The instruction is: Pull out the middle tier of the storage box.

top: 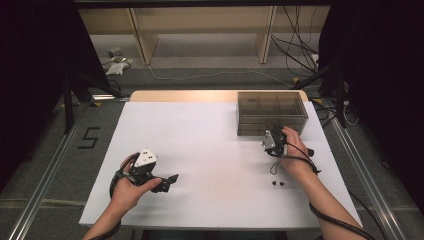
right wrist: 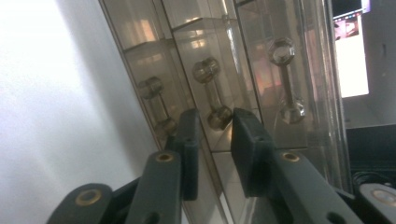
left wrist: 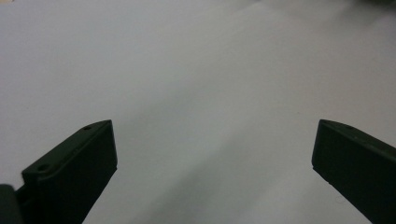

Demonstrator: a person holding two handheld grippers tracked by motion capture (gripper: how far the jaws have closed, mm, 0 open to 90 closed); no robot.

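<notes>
High view. White bench point(top: 210, 150) with a smoky clear drawer box point(top: 271, 112) at its far right. The right gripper point(top: 274, 141) is held up against the box's front face, hand behind it, cable trailing down the forearm. The left gripper point(top: 167, 183) sits low at the near left, well apart from the box, pointing right across bare bench. Two small dark bits point(top: 278, 183) lie on the bench near the right forearm; too small to identify. Beyond the bench: floor with loose cables point(top: 295, 50), a wooden shelf frame point(top: 200, 30), a "5" marked on the floor at left point(top: 89, 137). Nothing stands between either gripper and the box.

Left gripper view. The left gripper point(left wrist: 212, 149) has its fingers point(left wrist: 74, 172) spread wide, nothing between them, plain white bench ahead.

Right gripper view. Close on the box front, tilted in frame. Three drawer fronts, each with a clear knobbed handle: left handle point(right wrist: 156, 105), middle handle point(right wrist: 212, 95), right handle point(right wrist: 285, 79). The right gripper point(right wrist: 215, 128) has its fingers point(right wrist: 189, 149) narrowed, a small gap left, the lower knob of the middle handle sitting just at that gap. Whether the pads actually press on it I cannot tell. This close view gives the handles and drawer divisions that the high view blurs out. A lit screen point(right wrist: 352, 51) shows at far right.
</notes>
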